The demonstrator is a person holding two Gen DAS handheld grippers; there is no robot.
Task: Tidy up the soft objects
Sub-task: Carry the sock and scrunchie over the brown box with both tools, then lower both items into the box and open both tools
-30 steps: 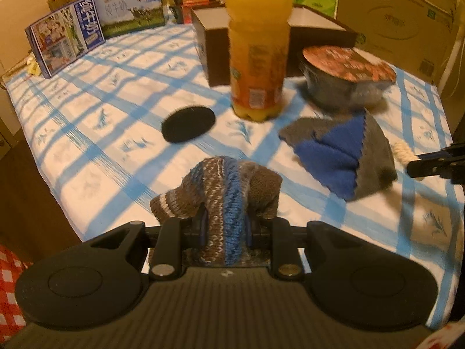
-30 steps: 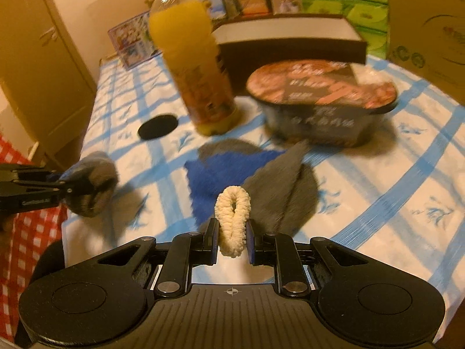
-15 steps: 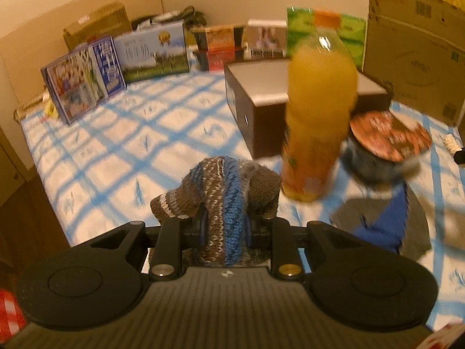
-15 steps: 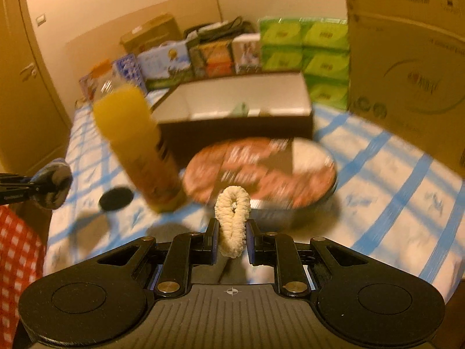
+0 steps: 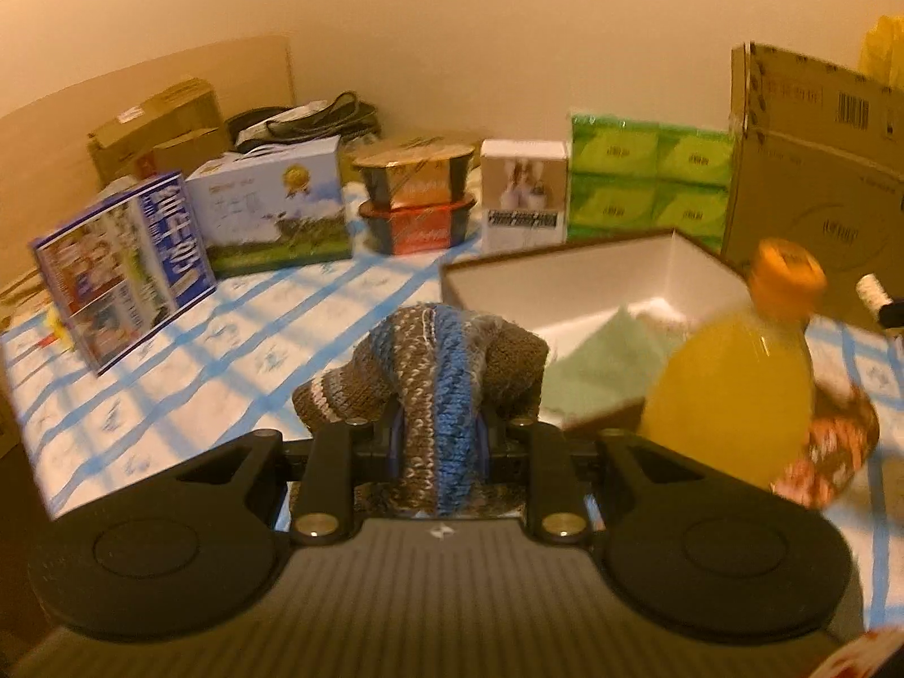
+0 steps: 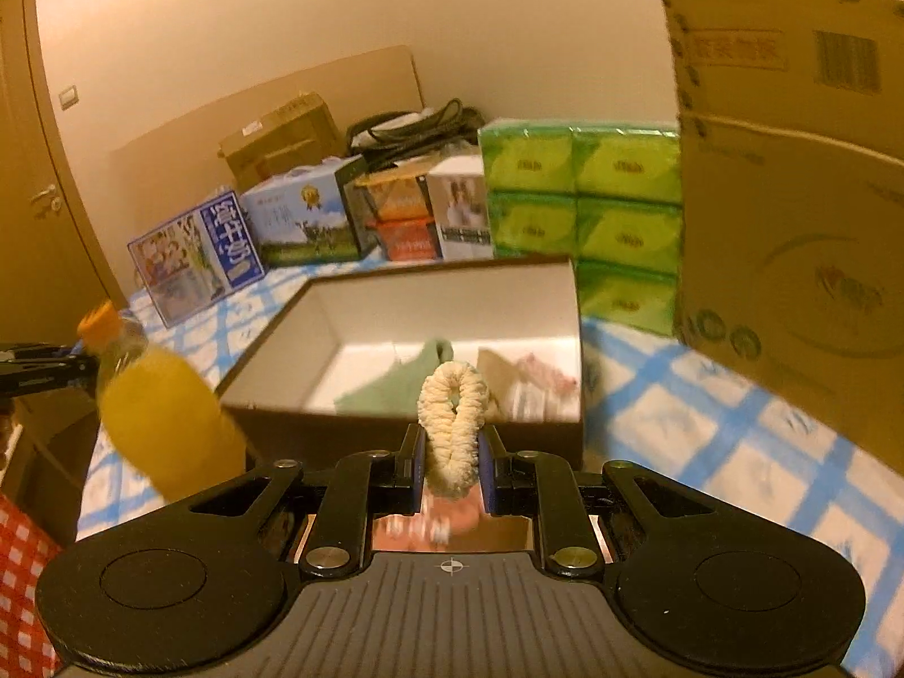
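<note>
Left tool point(image 5: 438, 435) pinches knit sock point(image 5: 435, 373), right tool point(image 6: 452, 466) apparently a scrunchie point(image 6: 452, 418)

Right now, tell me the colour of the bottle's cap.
Orange; the bottle cap shows best in the left wrist view.

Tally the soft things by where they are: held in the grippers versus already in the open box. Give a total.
Held in the grippers: 2, a striped knitted piece in the left gripper and a cream scrunchie in the right gripper.
In the open box: at least 2, a green cloth and a blurred pale item.
Total: 4 visible.
</note>
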